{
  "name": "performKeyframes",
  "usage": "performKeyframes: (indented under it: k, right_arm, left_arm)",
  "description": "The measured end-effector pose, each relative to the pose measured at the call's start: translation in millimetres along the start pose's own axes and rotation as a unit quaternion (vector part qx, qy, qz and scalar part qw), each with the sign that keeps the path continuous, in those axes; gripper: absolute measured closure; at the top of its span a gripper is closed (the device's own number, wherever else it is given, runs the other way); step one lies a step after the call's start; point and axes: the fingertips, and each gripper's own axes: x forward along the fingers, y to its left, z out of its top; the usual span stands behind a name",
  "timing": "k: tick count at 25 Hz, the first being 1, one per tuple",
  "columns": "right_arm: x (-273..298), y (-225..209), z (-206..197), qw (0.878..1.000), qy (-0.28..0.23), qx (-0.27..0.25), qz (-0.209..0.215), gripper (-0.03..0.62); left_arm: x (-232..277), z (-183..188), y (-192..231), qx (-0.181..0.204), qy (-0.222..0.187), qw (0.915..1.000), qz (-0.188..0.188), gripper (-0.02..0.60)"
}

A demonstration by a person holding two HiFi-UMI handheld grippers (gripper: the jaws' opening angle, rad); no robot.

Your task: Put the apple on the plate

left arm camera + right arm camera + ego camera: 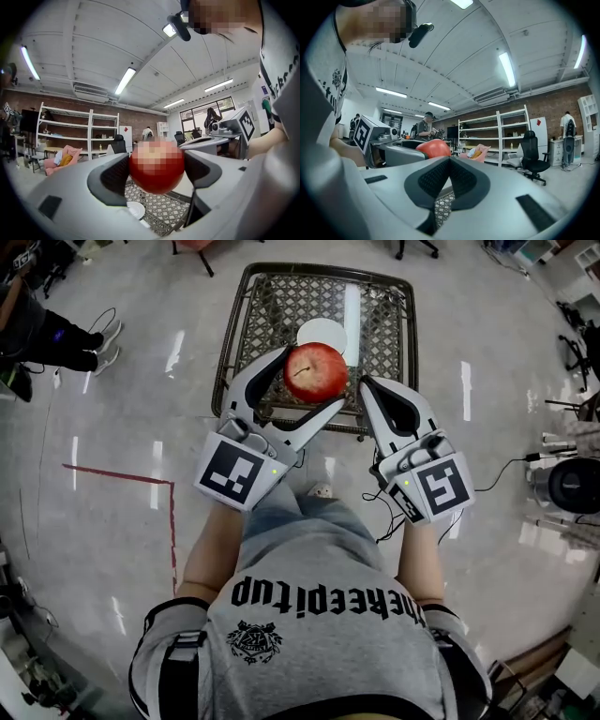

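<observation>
In the head view I have the apple [316, 371] clamped in my left gripper [302, 388], just above the middle of the frame. Its two jaws press the red fruit from either side, spread only as far as the apple is broad. The left gripper view confirms it: the apple [156, 168] fills the gap between the dark ribbed pads [115, 176], touching both.

The apple is up in the air over the near part of the metal lattice table [272, 306]. The white plate [323, 332] lies on that table, just above the apple in the head view and partly covered by it. In the left gripper view the plate [136, 209] sits low in the frame, below and slightly left of the apple, apart from it, on the mesh top [164, 211].

My right gripper [370, 390] is just to the right of the apple, near it. In its own view the jaws [449, 176] meet tip to tip with nothing between them, and the apple [433, 148] peeks over them to the left of centre.

A grey printed shirt [319, 624] fills the bottom centre of the head view, above a pale shiny floor [122, 409].
</observation>
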Motion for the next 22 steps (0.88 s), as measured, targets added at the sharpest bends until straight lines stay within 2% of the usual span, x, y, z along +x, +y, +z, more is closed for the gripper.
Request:
performKeyframes:
  k: [11, 22]
  right_arm:
    - [15, -21, -13, 1.000, 0.005, 0.016, 0.002, 0.596]
    - [43, -65, -27, 0.999, 0.019, 0.028, -0.005, 0.597]
  left_arm:
    - [21, -18, 20, -0.007, 0.022, 0.9997, 0.007, 0.196]
    - [66, -34, 43, -0.006, 0.043, 0.9991, 0.002, 0.196]
